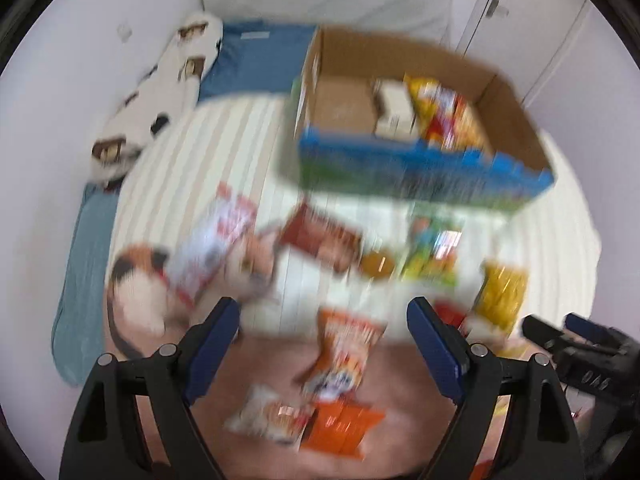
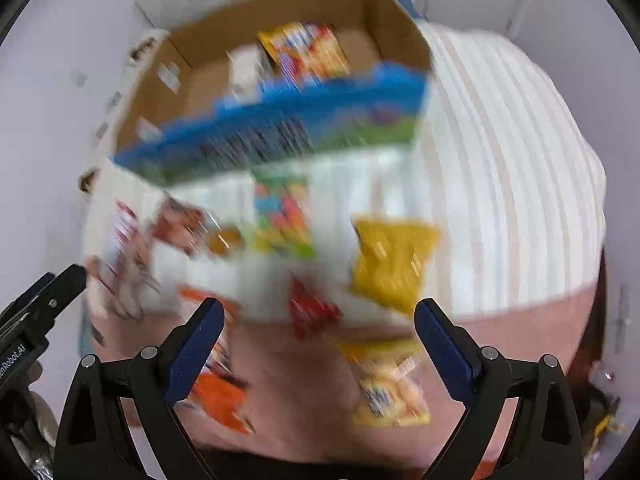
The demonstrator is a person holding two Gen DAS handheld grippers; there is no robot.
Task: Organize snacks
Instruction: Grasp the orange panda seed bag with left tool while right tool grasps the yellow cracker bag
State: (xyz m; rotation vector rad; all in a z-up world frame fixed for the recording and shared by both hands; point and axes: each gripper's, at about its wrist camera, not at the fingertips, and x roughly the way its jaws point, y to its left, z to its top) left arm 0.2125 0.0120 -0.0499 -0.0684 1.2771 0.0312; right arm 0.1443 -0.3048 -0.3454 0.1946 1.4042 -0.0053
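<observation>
Both views are blurred by motion. A cardboard box (image 1: 516,120) with a blue printed front stands at the back of a striped bedspread, with a yellow-red snack bag (image 1: 444,116) and a pale carton (image 1: 394,108) inside. The box (image 2: 168,80) also fills the top of the right wrist view. Several snack packets lie scattered in front of it: a yellow bag (image 2: 392,264), a green bag (image 2: 282,216), a red packet (image 2: 312,308), an orange packet (image 1: 344,356). My left gripper (image 1: 323,324) hangs open above the orange packet, holding nothing. My right gripper (image 2: 319,320) is open too, above the red packet.
A plush cat toy (image 1: 140,292) lies at the bedspread's left, with a white-red packet (image 1: 216,248) across it. A blue pillow (image 1: 260,60) and a long patterned cushion (image 1: 168,92) lie near the wall. The other gripper (image 1: 580,356) shows at the lower right.
</observation>
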